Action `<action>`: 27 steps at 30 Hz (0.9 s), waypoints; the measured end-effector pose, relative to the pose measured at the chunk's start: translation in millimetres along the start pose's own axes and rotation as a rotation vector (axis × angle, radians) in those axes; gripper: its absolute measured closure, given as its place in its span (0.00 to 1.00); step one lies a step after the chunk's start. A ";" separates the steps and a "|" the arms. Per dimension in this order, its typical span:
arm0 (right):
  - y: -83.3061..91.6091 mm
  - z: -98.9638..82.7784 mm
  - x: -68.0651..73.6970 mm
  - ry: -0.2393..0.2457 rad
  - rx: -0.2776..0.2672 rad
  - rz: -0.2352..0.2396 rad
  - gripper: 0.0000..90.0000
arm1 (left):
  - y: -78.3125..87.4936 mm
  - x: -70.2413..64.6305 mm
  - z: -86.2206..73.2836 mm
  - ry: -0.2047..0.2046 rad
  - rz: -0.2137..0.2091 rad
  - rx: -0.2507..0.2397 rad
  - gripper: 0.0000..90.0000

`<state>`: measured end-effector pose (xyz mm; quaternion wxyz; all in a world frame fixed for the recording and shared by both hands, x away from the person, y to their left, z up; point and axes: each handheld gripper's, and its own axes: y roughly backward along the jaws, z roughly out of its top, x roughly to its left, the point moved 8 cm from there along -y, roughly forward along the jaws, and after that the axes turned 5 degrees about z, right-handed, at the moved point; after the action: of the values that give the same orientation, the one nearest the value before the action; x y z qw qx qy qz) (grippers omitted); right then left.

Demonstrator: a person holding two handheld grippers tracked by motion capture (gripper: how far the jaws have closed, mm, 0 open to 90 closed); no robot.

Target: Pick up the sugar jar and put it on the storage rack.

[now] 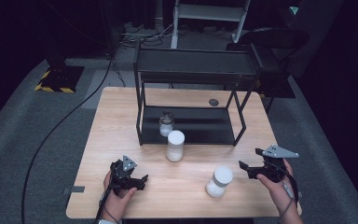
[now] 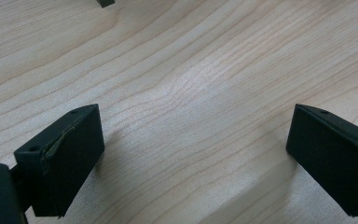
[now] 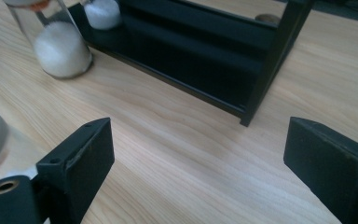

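With both the right gripper (image 1: 249, 168) and left gripper (image 1: 137, 179) spread wide and empty, we should square up on the near jar (image 1: 219, 182), standing just beside our right jaws, before closing.

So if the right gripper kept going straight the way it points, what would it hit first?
Probably the bare table ahead of the open right gripper, since it looks tilted downward. If it skimmed above that, the black rack's front corner leg comes next; depth is unclear.
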<state>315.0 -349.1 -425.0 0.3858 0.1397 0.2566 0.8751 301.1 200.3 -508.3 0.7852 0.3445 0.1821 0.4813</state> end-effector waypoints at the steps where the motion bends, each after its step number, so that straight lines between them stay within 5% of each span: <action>1: 0.2 2.0 1.3 0.003 -0.003 0.004 0.09 | 0.0 0.0 0.1 0.000 0.000 0.001 0.04; 8: -0.1 18.4 11.2 0.021 -0.033 0.031 0.09 | 0.0 0.0 0.0 0.000 0.000 0.000 0.04; 27: -3.0 64.4 17.9 0.061 -0.008 0.044 0.07 | -0.1 -0.3 0.3 0.001 0.001 0.002 0.04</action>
<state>333.5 -312.0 -372.4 0.3591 0.1172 0.2617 0.8881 301.2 200.0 -508.1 0.7844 0.3450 0.1829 0.4819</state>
